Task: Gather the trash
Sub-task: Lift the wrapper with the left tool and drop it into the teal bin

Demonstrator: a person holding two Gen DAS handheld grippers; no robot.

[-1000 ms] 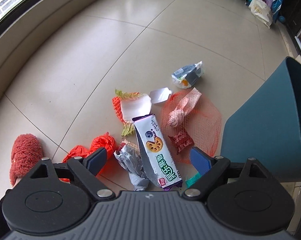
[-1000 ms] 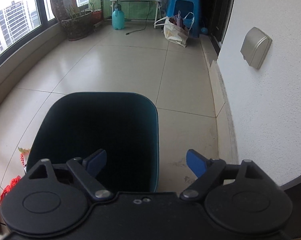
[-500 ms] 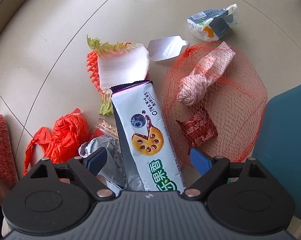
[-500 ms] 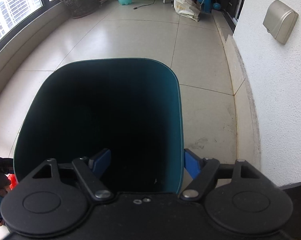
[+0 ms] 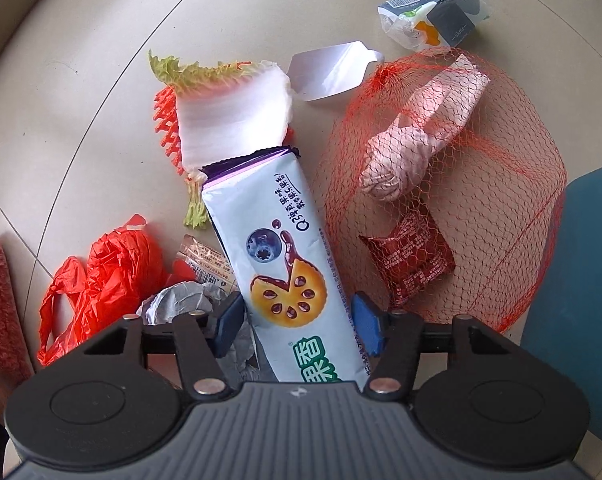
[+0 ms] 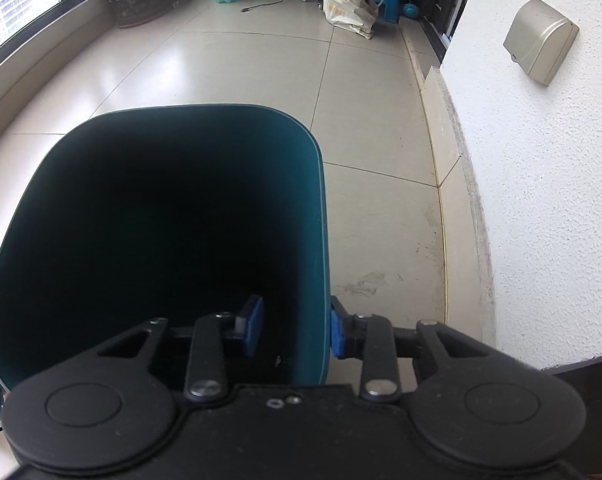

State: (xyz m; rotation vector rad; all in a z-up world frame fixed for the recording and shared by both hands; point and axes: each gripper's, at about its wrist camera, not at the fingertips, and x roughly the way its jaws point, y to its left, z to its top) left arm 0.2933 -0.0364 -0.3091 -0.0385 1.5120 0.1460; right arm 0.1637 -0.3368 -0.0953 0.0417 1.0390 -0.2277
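Both grippers have dropped lower since the earlier frames, and the trash looks much bigger under the left one now. Left gripper (image 5: 297, 330) points down at the floor, and its jaws are closing around the long biscuit wrapper (image 5: 279, 264). Its 2 blue pads sit on each side of the wrapper, very near its edges, but I cannot tell if they squeeze it yet.

Right gripper (image 6: 295, 330) is at the near right edge of the teal trash bin (image 6: 109, 152). Its jaws are closing too, with the bin wall between them. The outer pad touches the wall, but the inner pad is a little way off it, so the bin is not pinched yet.

What could go wrong: the wrapper is thin and shiny, so it may bend or slip out when lifted. The crumpled grey foil (image 5: 177, 304) lies right by the left pad and could get caught too. The bin could tip if it is pulled by 1 thin wall.

Only the left view shows the trash pile: the orange net bag (image 5: 501, 216), the red plastic bag (image 5: 105, 268), the white foam sleeve (image 5: 233, 116). Only the right view shows inside the bin, which looks dark and I cannot see any trash in it
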